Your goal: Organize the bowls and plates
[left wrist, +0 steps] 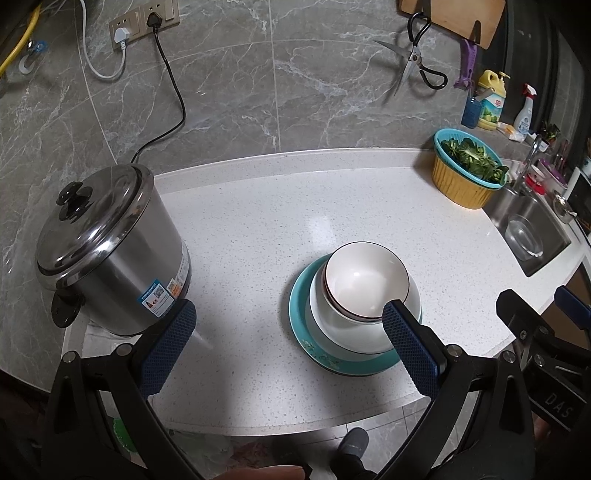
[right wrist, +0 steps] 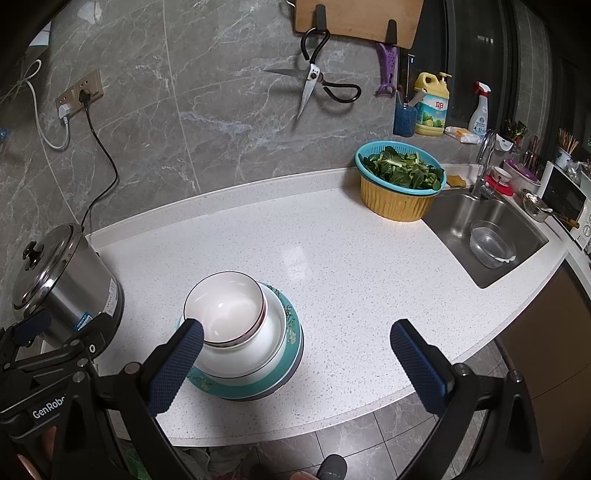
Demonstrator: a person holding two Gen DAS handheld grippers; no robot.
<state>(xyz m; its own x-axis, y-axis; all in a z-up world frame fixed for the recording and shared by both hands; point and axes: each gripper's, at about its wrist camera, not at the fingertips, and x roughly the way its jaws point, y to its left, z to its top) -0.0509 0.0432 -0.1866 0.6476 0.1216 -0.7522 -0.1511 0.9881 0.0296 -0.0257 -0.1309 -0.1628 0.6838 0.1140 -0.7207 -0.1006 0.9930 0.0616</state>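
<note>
Both claws are spread wide and hold nothing. The left claw hovers over the white speckled tabletop, with the stack of dishes just ahead by its right finger: a white bowl with a dark rim nested in a larger white bowl, all on a teal plate. The right claw has that same stack by its left finger. A stainless steel pot stands beyond the left claw's left finger.

Steel pot lidded, plugged in at left. Greens basket beside sink. Scissors and cutting board wall-hung.
</note>
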